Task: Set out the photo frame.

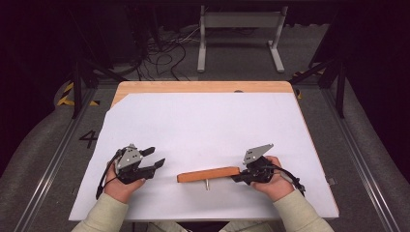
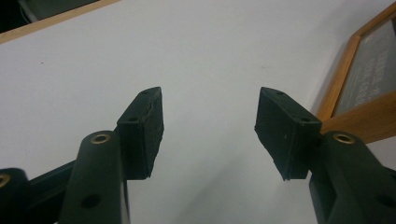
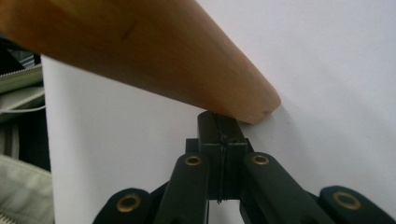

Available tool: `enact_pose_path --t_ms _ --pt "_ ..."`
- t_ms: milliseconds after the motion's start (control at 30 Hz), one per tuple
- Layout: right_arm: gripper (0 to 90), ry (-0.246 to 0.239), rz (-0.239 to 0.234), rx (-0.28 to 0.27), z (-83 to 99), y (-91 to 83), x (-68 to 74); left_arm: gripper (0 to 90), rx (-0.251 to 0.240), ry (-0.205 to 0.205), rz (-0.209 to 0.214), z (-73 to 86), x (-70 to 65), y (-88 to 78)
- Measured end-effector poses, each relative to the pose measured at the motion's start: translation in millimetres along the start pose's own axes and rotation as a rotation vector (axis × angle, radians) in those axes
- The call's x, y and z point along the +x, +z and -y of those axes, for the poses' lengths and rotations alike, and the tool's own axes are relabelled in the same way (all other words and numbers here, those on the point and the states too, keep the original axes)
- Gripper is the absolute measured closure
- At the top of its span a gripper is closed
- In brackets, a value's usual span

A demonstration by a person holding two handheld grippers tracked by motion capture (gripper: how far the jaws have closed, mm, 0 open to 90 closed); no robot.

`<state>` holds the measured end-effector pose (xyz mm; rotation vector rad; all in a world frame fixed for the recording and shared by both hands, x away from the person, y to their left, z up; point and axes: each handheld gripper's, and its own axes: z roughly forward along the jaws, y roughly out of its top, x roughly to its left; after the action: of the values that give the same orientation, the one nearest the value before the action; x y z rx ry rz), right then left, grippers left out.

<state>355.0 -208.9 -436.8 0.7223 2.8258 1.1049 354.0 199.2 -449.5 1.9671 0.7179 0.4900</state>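
Pressed together with nothing seen between them, the right gripper's (image 1: 240, 178) jaws meet the near end of a wooden bar (image 1: 208, 174) lying on the white sheet (image 1: 203, 121) — a push seems in hand — while the left gripper (image 1: 153, 159) is held wide open and empty, so a grasp is judged next.

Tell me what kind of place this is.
Probably a lab or recording studio, not a home: a white-covered table stands on grey floor with metal floor rails, loose cables and black curtains behind.
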Motion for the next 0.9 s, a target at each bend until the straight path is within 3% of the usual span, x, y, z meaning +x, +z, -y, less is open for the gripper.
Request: enact_pose_path --t_ms 333,900 --pt "90.0 0.065 0.033 -0.063 -16.9 4.6 -16.3 41.8 0.002 -0.002 -0.011 5.2 -0.7 -2.6" --pt "90.0 0.101 0.109 -0.066 -57.7 22.4 -41.3 41.7 0.003 -0.002 -0.021 9.7 -1.8 -6.7"
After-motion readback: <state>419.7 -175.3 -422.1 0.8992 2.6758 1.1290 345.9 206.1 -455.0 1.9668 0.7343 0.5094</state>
